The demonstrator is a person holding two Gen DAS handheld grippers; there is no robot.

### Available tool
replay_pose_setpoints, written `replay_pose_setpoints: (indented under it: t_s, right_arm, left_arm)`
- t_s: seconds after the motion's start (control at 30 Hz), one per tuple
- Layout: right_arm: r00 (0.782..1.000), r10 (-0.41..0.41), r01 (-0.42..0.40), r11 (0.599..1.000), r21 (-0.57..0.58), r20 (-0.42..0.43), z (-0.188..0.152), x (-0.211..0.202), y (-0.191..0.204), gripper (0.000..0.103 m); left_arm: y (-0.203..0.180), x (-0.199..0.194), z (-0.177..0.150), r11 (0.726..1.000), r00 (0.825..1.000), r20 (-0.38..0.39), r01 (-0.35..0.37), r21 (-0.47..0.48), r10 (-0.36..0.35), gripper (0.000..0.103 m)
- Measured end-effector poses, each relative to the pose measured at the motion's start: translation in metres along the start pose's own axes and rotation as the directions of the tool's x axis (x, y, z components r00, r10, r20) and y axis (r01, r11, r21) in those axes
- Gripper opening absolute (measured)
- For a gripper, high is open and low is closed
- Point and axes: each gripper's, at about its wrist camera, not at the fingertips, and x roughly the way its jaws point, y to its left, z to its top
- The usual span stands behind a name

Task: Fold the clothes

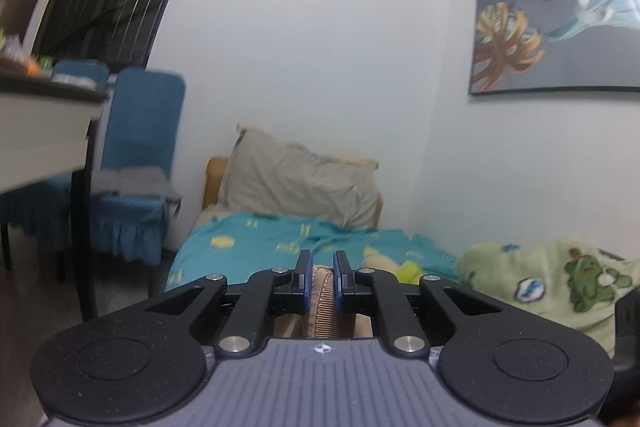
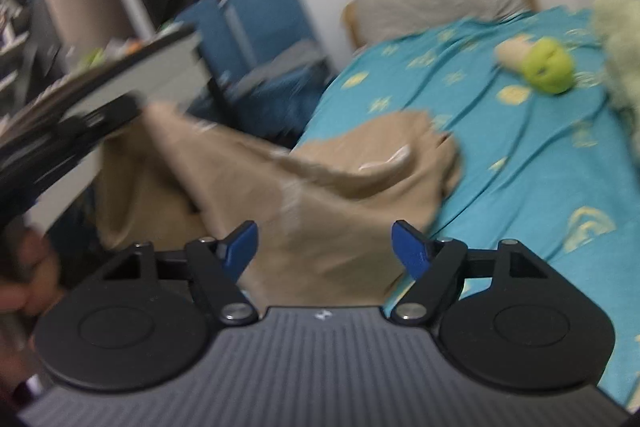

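Left gripper (image 1: 322, 269) clamped on ribbed edge of tan garment (image 2: 320, 187), right gripper (image 2: 325, 247) spread wide above it, garment draped over teal bed (image 2: 540, 155) edge

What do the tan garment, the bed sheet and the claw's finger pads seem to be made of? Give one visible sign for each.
Tan garment: soft knit fabric, probably; it drapes in loose folds, with a ribbed edge between the left claw.
Bed sheet: thin matt printed woven cloth; it wrinkles finely.
Finger pads: blue, smooth, likely plastic or rubber.
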Motion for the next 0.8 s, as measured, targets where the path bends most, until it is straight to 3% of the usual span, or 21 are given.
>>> replay_pose_setpoints:
  t_s: [0.13, 0.3, 0.37, 0.4, 0.47, 0.53, 0.63, 0.8]
  right_arm:
    - [0.994, -0.011, 0.004, 0.998, -0.067, -0.106, -0.013, 0.031, 0.017, 0.075]
    - [0.971, -0.034, -0.001, 0.989, -0.15, -0.235, -0.029, 0.069, 0.038, 0.075]
    - [0.964, -0.066, 0.021, 0.984, -0.174, -0.256, -0.035, 0.076, 0.041, 0.07]
    - [0.961, -0.085, 0.036, 0.982, -0.186, -0.262, -0.038, 0.079, 0.042, 0.062]
    - [0.962, -0.117, 0.069, 0.979, -0.194, -0.246, -0.04, 0.079, 0.041, 0.049]
    - [0.965, -0.141, 0.1, 0.977, -0.188, -0.22, -0.04, 0.076, 0.04, 0.028]
    - [0.976, -0.159, 0.139, 0.981, -0.132, -0.149, -0.035, 0.058, 0.032, 0.013]
    - [0.974, -0.225, 0.225, 0.974, -0.01, -0.016, -0.017, 0.032, 0.004, 0.007]
  left_arm:
    - [0.019, 0.007, -0.017, 0.999, 0.999, -0.039, -0.032, -0.017, 0.031, 0.012]
    - [0.039, 0.015, -0.032, 0.996, 0.993, -0.088, -0.079, -0.046, 0.075, 0.013]
    - [0.044, 0.019, -0.035, 0.993, 0.989, -0.114, -0.104, -0.06, 0.097, 0.013]
    - [0.046, 0.021, -0.036, 0.991, 0.985, -0.131, -0.118, -0.066, 0.108, 0.013]
    - [0.048, 0.023, -0.041, 0.989, 0.979, -0.159, -0.138, -0.059, 0.127, 0.013]
    - [0.045, 0.024, -0.045, 0.988, 0.975, -0.176, -0.148, -0.042, 0.139, 0.014]
    - [0.04, 0.026, -0.051, 0.987, 0.967, -0.203, -0.159, -0.02, 0.151, 0.014]
    - [0.031, 0.029, -0.064, 0.987, 0.956, -0.249, -0.157, 0.02, 0.157, 0.016]
